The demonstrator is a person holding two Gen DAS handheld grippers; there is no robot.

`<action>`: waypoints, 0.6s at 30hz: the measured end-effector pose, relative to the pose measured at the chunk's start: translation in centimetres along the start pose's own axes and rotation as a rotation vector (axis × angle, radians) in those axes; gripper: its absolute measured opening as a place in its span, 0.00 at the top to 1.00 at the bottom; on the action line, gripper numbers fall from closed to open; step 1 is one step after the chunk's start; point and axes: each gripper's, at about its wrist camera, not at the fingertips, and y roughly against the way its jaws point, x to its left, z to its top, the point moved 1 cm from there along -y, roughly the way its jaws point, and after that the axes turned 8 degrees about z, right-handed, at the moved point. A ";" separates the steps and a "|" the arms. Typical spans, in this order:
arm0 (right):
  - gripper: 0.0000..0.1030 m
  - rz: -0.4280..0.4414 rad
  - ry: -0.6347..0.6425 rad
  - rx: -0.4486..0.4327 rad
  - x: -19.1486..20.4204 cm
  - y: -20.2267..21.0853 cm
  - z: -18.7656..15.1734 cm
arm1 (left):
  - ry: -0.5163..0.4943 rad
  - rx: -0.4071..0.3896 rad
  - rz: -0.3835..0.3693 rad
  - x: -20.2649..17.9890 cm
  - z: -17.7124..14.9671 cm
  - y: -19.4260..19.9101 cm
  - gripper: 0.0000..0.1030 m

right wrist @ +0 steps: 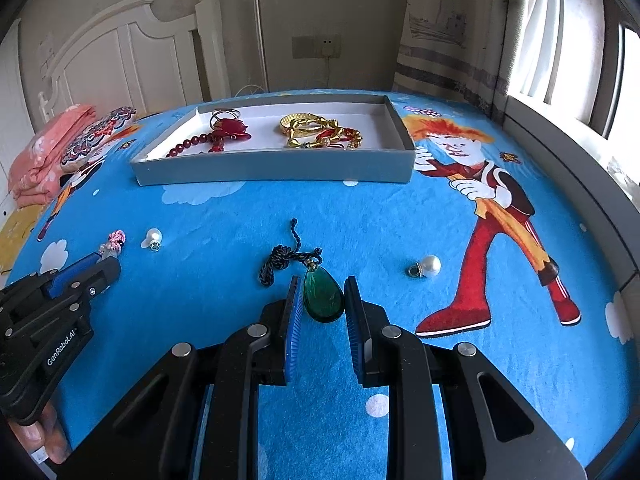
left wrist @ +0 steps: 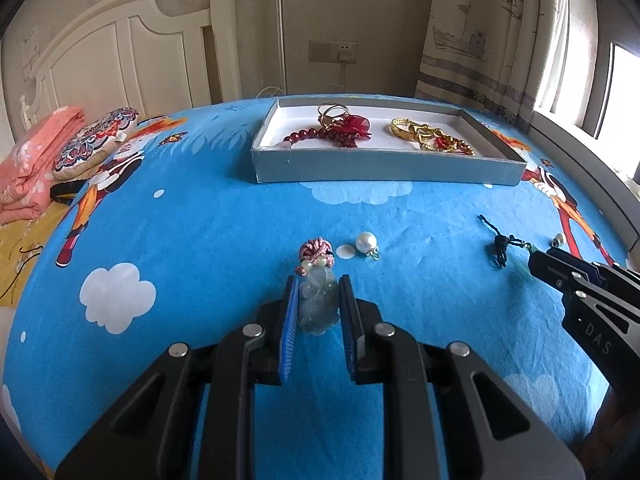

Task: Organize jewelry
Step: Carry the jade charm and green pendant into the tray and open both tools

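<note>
A grey tray (left wrist: 384, 168) (right wrist: 276, 170) at the back of the blue bedspread holds a red bead bracelet (left wrist: 320, 135), a red flower ring (right wrist: 229, 125) and gold bracelets (left wrist: 432, 136) (right wrist: 320, 132). My left gripper (left wrist: 319, 284) is open around a pale jade pendant (left wrist: 318, 300) with a pink knot (left wrist: 316, 249); the fingers are close to it, apart from it. My right gripper (right wrist: 322, 286) is open around a green teardrop pendant (right wrist: 324, 296) on a dark cord (right wrist: 280, 264). Loose pearl charms (left wrist: 366, 241) (right wrist: 428, 266) lie nearby.
Folded pink blanket (left wrist: 32, 160) and a patterned cushion (left wrist: 96, 140) lie at the left by the white headboard (left wrist: 112, 48). A curtain (left wrist: 480, 32) and window (left wrist: 580, 80) are at the right. The bed's right edge has a grey ledge (right wrist: 580, 200).
</note>
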 end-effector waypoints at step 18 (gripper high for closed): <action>0.79 0.002 -0.020 -0.009 -0.1 0.2 0.6 | 0.004 -0.011 0.022 -0.7 1.8 0.3 0.81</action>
